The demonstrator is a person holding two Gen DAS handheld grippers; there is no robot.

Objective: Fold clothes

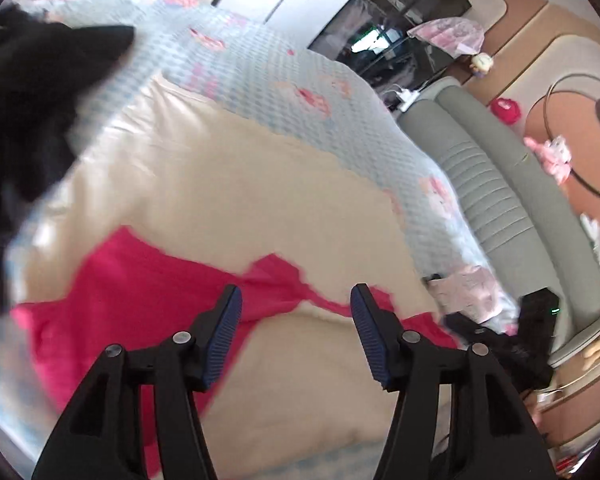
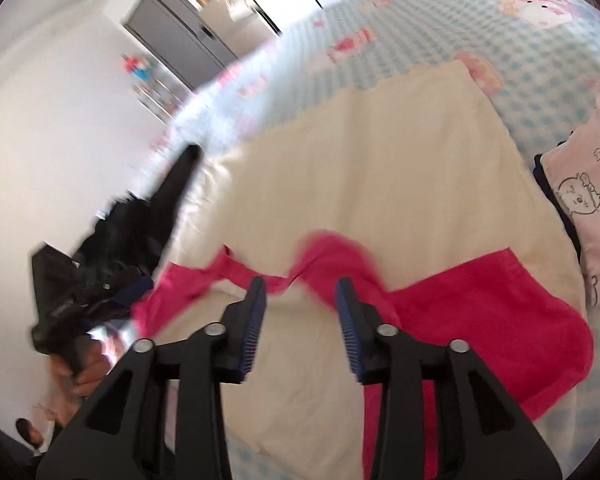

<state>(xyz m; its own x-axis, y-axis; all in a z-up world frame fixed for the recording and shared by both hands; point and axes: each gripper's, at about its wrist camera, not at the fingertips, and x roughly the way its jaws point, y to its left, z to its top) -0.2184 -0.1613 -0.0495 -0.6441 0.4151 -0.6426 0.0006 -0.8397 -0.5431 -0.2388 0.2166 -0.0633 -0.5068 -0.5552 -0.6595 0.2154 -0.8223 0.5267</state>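
Note:
A bright pink garment lies spread on a cream blanket on the bed; it also shows in the right wrist view, with its neckline edge rumpled. My left gripper is open and empty just above the garment's upper edge. My right gripper is open and empty over the garment's neckline. The left gripper, held in a hand, shows at the left of the right wrist view.
A dark garment lies at the bed's far left. The bedspread is blue check with pink cartoon prints. A pink printed pillow sits at the right. A grey padded bench runs along the bed. A dark cabinet stands beyond.

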